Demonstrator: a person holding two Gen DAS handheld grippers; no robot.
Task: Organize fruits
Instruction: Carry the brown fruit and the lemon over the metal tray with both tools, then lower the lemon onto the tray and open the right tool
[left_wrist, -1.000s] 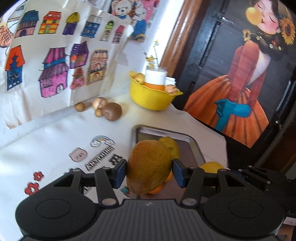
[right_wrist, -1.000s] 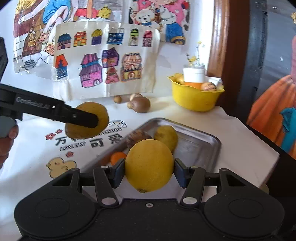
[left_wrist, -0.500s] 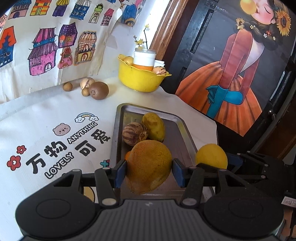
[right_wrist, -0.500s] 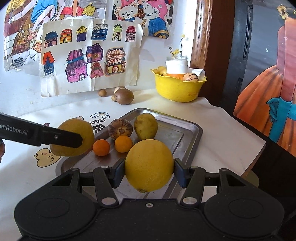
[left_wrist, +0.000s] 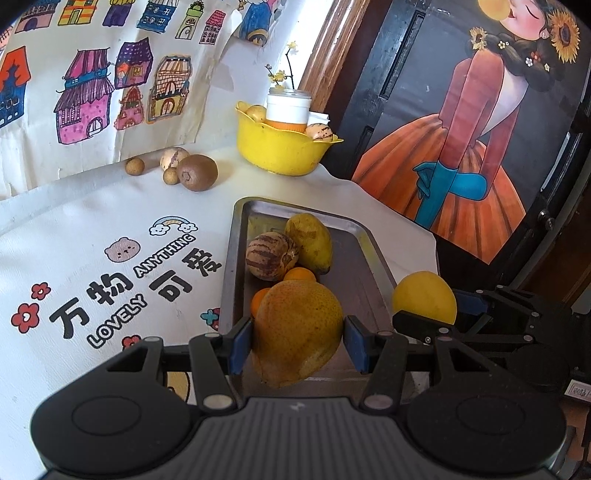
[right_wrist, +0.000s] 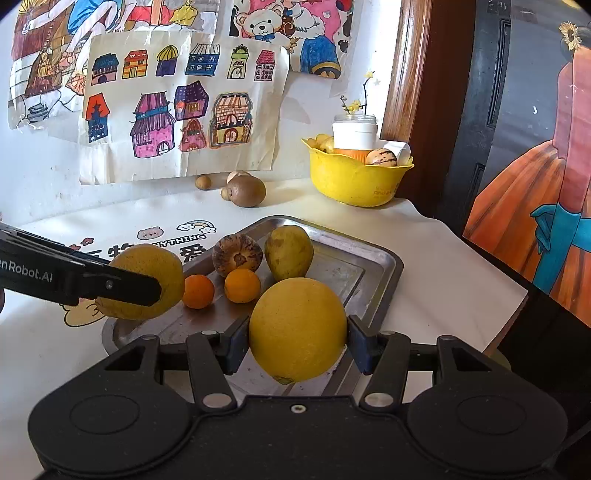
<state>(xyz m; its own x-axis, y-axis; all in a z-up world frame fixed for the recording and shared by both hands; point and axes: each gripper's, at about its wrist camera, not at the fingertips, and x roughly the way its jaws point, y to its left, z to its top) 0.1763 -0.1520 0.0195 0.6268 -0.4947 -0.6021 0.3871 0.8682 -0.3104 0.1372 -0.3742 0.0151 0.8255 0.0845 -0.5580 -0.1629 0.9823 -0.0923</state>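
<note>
My left gripper (left_wrist: 298, 341) is shut on a brownish-yellow pear (left_wrist: 297, 334), held over the near end of the metal tray (left_wrist: 229, 266). My right gripper (right_wrist: 297, 345) is shut on a round yellow lemon (right_wrist: 297, 328) above the tray's near right edge (right_wrist: 384, 280). The lemon also shows in the left wrist view (left_wrist: 424, 297), and the pear in the right wrist view (right_wrist: 147, 280). In the tray lie a striped melon (right_wrist: 237, 254), a green-yellow pear (right_wrist: 289, 252) and two small oranges (right_wrist: 242, 285).
A yellow bowl (right_wrist: 354, 181) with fruit and a white jar stands at the back right. A kiwi (right_wrist: 246, 191) and small brown fruits lie by the wall. The table's right edge (right_wrist: 509, 321) drops off near the tray.
Both grippers have drawn back and risen slightly, still holding their fruits; the tray's contents came into fuller view. The fruits in the tray have not moved.
</note>
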